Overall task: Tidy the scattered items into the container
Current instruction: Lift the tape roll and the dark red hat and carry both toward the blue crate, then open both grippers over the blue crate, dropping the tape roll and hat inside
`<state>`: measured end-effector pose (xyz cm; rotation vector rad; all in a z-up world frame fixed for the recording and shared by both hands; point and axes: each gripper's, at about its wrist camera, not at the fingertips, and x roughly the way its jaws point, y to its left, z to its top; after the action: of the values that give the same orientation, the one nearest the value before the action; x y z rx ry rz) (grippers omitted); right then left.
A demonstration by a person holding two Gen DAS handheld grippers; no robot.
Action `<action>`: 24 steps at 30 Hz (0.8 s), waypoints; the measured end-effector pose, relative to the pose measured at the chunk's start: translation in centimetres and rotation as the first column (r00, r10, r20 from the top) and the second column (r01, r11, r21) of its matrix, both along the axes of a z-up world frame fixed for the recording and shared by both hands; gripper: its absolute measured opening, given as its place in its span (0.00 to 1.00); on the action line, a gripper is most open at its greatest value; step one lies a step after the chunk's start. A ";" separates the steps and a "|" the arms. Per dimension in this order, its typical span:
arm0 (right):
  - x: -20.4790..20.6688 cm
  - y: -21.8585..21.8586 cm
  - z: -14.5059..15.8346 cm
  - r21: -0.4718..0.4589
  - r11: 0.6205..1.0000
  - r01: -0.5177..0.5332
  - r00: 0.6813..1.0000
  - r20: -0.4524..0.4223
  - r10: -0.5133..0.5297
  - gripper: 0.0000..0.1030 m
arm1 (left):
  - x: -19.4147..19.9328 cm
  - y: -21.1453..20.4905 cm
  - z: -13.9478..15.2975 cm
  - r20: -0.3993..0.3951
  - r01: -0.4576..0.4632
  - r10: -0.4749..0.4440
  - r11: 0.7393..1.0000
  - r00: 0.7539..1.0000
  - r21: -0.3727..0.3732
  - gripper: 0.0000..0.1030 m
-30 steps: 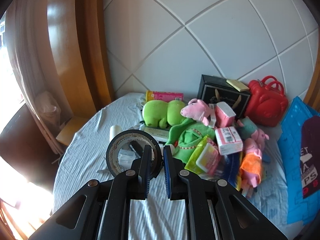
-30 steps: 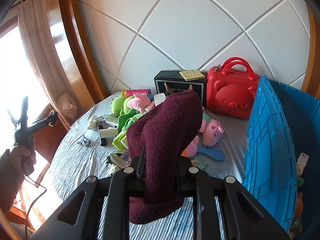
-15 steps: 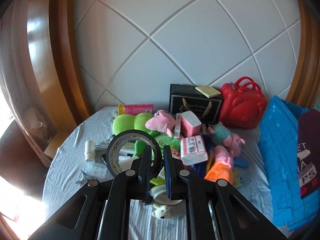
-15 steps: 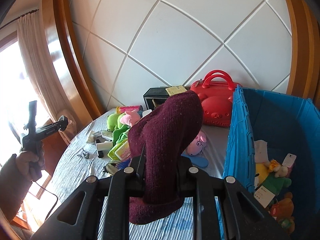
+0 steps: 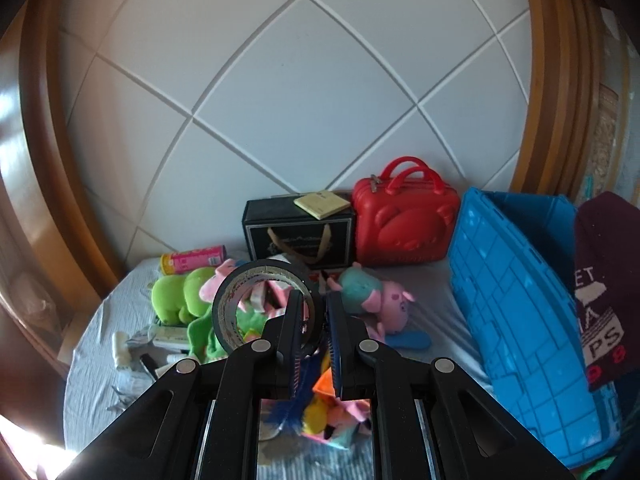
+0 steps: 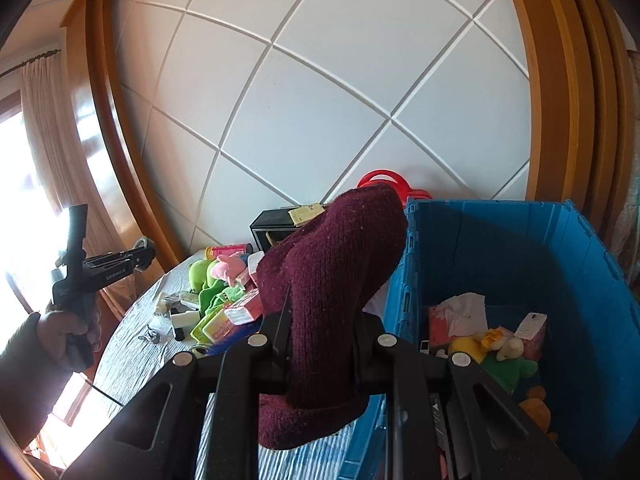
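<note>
The bed [image 5: 424, 288] carried a pale, wrinkled, blue-grey sheet and stood against a white padded wall [image 5: 304, 92] crossed by diagonal seams, framed on both sides by curved, glossy wooden trim [image 6: 100, 128]. A sheer curtain [image 6: 44, 128] hung at the far left, with strong daylight beside it.

The left gripper [image 5: 318, 320] was clamped on a roll of dark tape [image 5: 266, 304], one jaw passing through the ring and the other outside it, the roll lifted above the toy pile. The right gripper [image 6: 320, 340] was closed on a maroon knitted hat [image 6: 332, 280], which draped over its jaws beside the blue crate [image 6: 560, 264].

The crate sat at the right of the bed and already held plush toys [image 6: 504, 356] and a crumpled tissue pack [image 6: 456, 316] (its far corner was too dark to read). Scattered on the sheet lay a green plush [image 5: 180, 292], a pink pig plush [image 5: 384, 300], a pink tube [image 5: 194, 258] and small packets. Against the wall stood a black gift box [image 5: 298, 232] with a yellow notepad [image 5: 322, 203] on top, touching a red bear-faced case [image 5: 406, 224].
</note>
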<state>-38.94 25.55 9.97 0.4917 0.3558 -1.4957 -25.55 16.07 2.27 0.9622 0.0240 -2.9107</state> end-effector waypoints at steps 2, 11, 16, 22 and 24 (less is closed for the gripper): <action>-1.2 0.6 0.5 -0.013 1.000 0.024 1.000 -0.003 -0.025 0.19 | -1.0 2.0 0.8 -0.011 0.038 -0.038 0.999 0.999 -0.006 0.11; -6.8 2.6 1.8 -0.036 0.990 0.138 0.990 0.000 -0.139 0.19 | -6.0 11.8 4.3 -0.060 0.215 -0.217 0.976 0.974 -0.027 0.11; -9.9 3.5 2.1 -0.036 0.979 0.202 0.979 -0.003 -0.202 0.19 | -8.0 18.5 5.9 -0.088 0.335 -0.338 0.941 0.937 -0.040 0.11; -13.6 4.1 2.0 -0.027 0.962 0.271 0.962 -0.002 -0.271 0.19 | -9.6 26.5 7.0 -0.103 0.461 -0.463 0.886 0.880 -0.049 0.11; -14.7 4.4 2.0 -0.025 0.956 0.294 0.956 -0.001 -0.294 0.19 | -10.3 28.7 7.2 -0.101 0.494 -0.495 0.869 0.863 -0.044 0.11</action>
<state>-53.68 29.97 11.97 0.5393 0.2753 -1.7875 -35.81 44.76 9.43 0.9169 -0.2849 -3.4209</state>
